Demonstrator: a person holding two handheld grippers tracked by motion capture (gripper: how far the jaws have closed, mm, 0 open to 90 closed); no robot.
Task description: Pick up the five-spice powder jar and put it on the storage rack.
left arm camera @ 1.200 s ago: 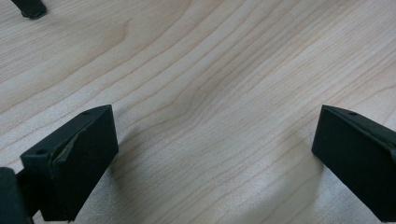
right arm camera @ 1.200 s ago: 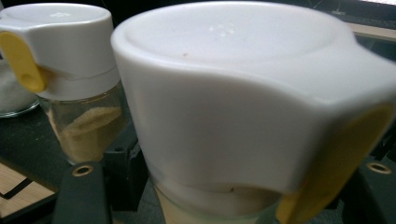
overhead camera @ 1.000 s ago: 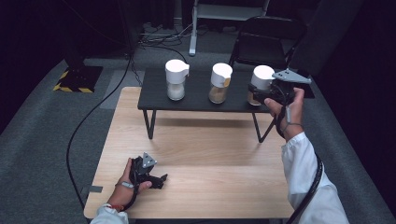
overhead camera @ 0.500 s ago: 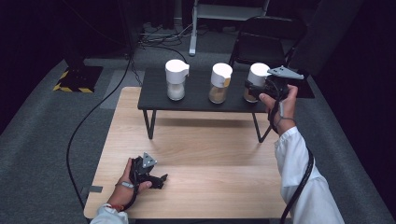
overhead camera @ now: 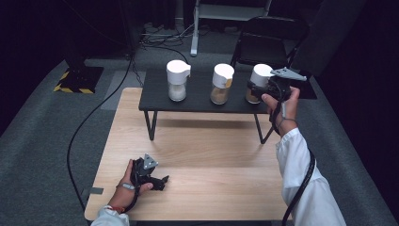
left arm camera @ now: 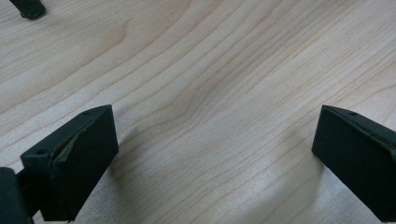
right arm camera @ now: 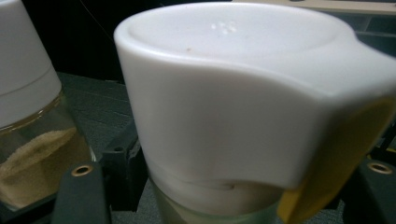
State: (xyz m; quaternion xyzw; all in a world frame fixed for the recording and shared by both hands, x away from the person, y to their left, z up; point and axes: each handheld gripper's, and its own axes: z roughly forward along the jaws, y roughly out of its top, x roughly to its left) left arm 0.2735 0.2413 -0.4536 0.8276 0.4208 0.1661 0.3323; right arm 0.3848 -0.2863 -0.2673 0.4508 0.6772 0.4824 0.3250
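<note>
Right claw (overhead camera: 254, 89) shifted left, clamped on rightmost jar (overhead camera: 259, 75); forearm outstretched.

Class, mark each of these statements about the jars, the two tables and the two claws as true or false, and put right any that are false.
1. Three jars stand on the black table. True.
2. The right claw is closed on the rightmost jar. True.
3. The left claw holds the leftmost jar. False: it rests open on the wooden table, holding nothing.
4. The middle jar lies on its side. False: it stands upright.
5. All three jars have white lids. True.
</note>
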